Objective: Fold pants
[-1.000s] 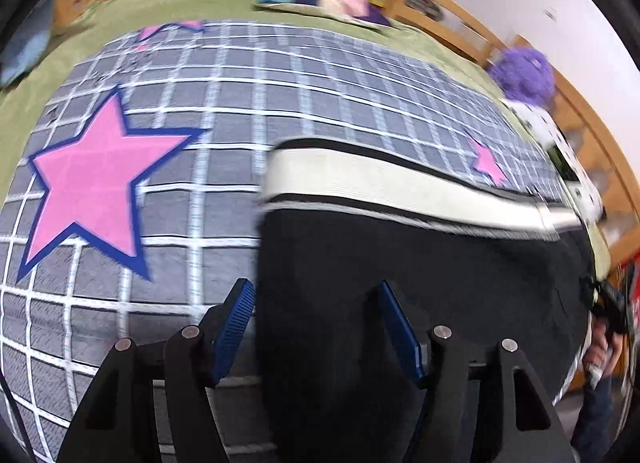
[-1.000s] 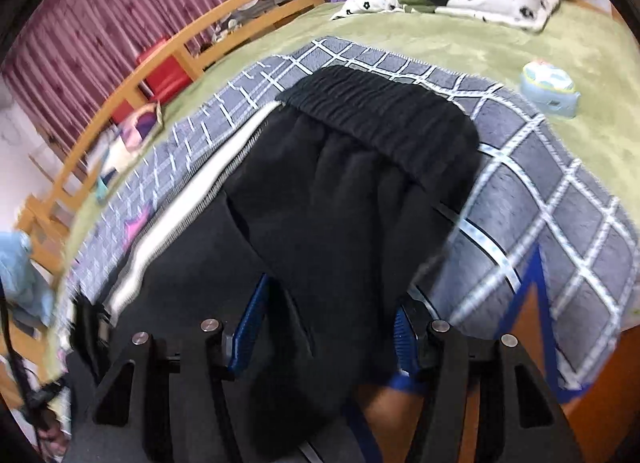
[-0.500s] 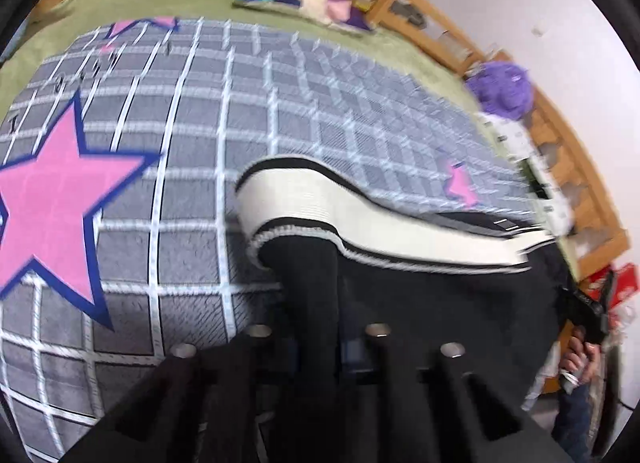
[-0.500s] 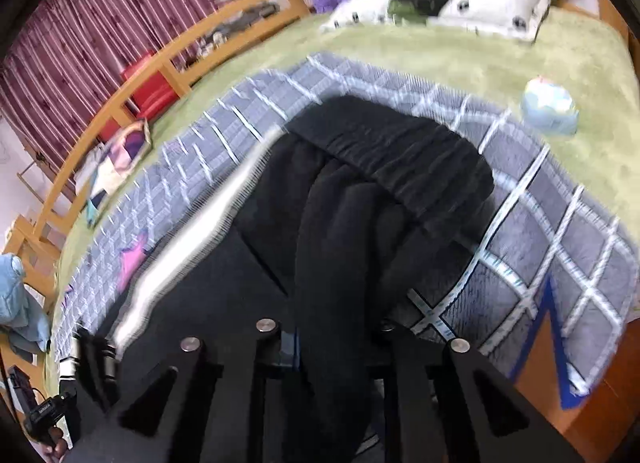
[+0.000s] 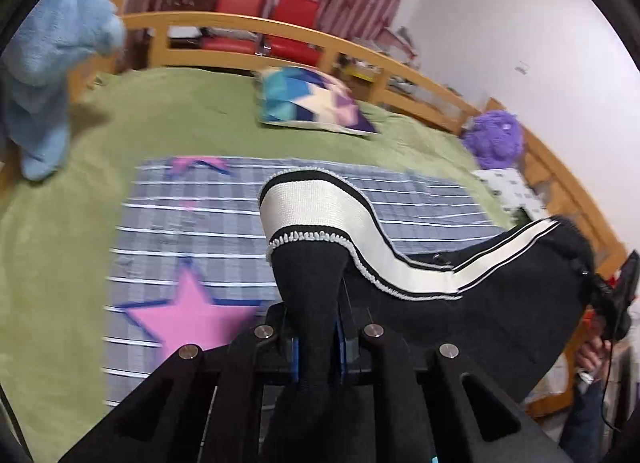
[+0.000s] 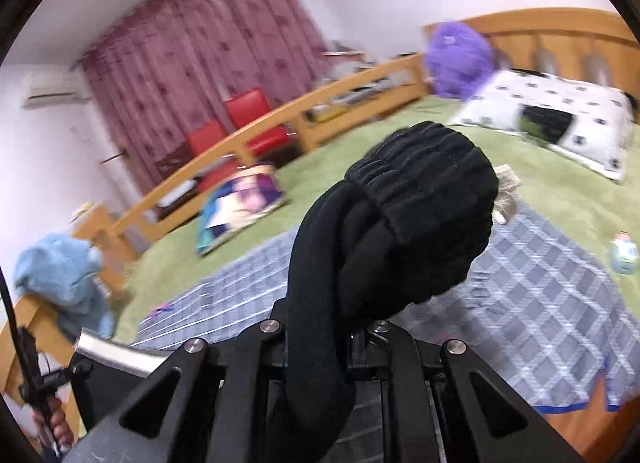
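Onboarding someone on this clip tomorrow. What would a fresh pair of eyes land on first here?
The black pants with a white side stripe, lifted off the bed and strung between both grippers: the left gripper is clamped on the leg end, the right gripper on the bunched elastic waistband. Beneath them lies a grey checked blanket with a big pink star, on the green bed. At the back, a purple plush toy sits by the headboard.

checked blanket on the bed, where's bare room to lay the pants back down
Both grippers, left gripper and right gripper, are shut on the pants. The checked blanket is bare. Green bedspread is free between blanket and patterned cushion. It's crowded near the spotted pillow and purple plush.
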### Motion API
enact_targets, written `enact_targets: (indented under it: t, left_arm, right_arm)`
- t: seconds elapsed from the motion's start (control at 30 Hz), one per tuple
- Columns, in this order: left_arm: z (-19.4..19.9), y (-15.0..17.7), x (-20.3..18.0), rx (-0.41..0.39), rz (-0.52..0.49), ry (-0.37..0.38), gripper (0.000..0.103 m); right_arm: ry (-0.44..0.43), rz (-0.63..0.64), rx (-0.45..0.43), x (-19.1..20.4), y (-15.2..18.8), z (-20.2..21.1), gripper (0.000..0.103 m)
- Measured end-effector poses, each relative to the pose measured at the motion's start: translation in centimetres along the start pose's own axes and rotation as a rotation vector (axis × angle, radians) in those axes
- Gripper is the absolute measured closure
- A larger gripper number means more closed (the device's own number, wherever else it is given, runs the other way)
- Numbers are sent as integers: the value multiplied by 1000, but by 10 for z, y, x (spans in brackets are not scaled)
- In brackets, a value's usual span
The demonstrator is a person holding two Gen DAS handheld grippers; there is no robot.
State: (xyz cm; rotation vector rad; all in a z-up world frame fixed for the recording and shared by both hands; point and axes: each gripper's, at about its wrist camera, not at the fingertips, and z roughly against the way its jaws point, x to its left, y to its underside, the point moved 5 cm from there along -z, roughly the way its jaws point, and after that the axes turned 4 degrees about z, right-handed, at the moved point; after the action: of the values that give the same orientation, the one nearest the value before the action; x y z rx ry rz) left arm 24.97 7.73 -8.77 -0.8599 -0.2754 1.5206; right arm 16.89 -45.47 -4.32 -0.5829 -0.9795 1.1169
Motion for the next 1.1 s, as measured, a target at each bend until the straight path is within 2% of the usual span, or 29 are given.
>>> enact_targets:
  t: [0.07,0.13,0.17,0.23,0.3,0.33,0.37,0.4,0.47,0.53,0.67,0.8,0.9,0.97,1.1]
  left_arm:
    - [-11,4,30,27,24,-49,90]
    - [-32,13,58,80,60,-77,90]
    - [-48,22,71,113,85,-93,89]
    - [-80,40,103,164,112,-182,84]
    - [-97,52,126,196,123,-243,68]
    - [-101,56,132,201,131,-245,66]
    - [-102,58,137,197,143,-222,63]
    - [-101,58,138,193,143,-224,56]
    - [-96,58,139,185,121,-265,45]
    - [-86,58,136,167,94,-294,45]
    - [-56,71,126,169,91,-257,43]
    - [-24,94,116,151,112,-218,42]
    - [-4,109,109,147,139,-181,42]
    - [9,121,107,143,154,-157,42]
    - [33,145,114,147,189,-143,42]
  right_arm:
    - [-29,33,41,17,16,-20,90]
    - [-35,66,122,23,41,-54,90]
    - [-24,74,193,20,60,-78,90]
    - [68,94,274,3,90,-109,90]
    - [168,108,352,-25,118,-133,87]
    - [156,82,399,-41,131,-139,87]
    - [97,51,404,-49,138,-136,88]
    - [79,46,406,-53,141,-131,86]
    - [104,79,437,-52,141,-120,79]
    - [162,157,451,-44,139,-103,74]
    - [237,231,439,-21,139,-58,73]
    - [170,220,439,20,136,-40,71]
    - [46,209,456,72,145,-49,62]
    - [-39,212,476,112,161,-59,56]
    - [-188,202,580,185,203,-97,55]
